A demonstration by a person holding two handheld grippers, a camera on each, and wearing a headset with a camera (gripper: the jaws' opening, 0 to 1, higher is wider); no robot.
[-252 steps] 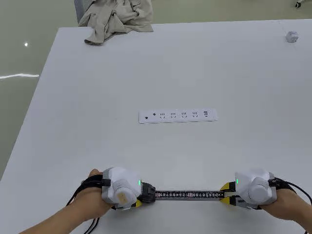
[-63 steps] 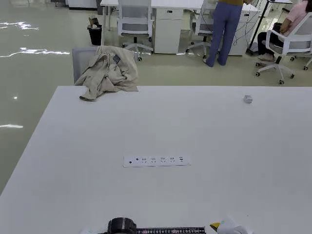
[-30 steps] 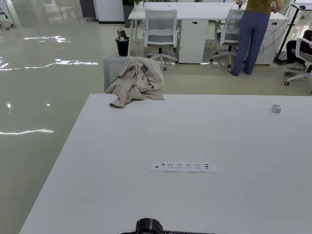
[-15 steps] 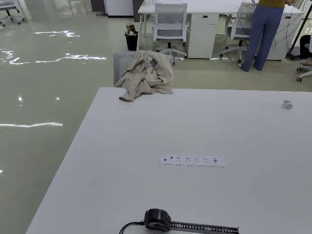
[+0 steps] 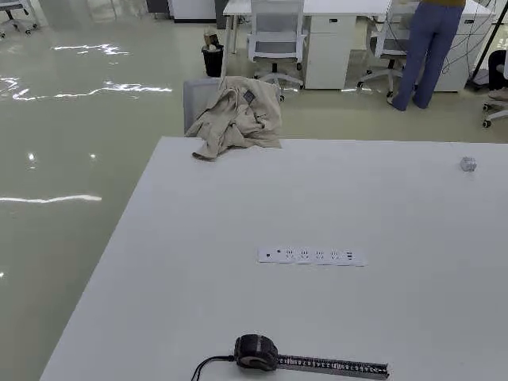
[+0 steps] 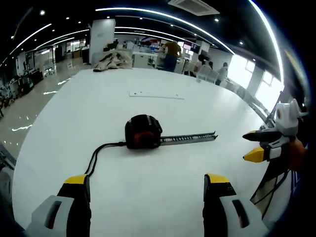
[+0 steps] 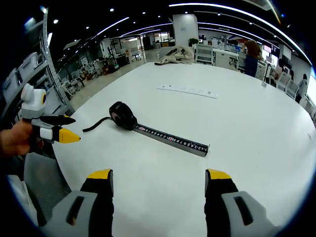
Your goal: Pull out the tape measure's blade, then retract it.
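My left claw (image 6: 146, 180) and right claw (image 7: 159, 174) both gape wide, holding nothing. Just ahead the tape measure (image 5: 255, 352) lies on the bench (image 5: 198, 238), blade (image 5: 333, 366) out flat (pull done, I judge); retraction is left. Power strip (image 5: 311, 256) farther off.

The tape (image 6: 143, 132) lies mid-bench (image 6: 74, 113), its blade (image 6: 190, 139) drawn out toward the right gripper (image 6: 249, 146), whose jaws stand apart, clear of the tip. The left gripper (image 6: 146, 180) hangs over the near edge, jaws wide, holding nothing. A power strip (image 6: 156, 95) lies beyond.
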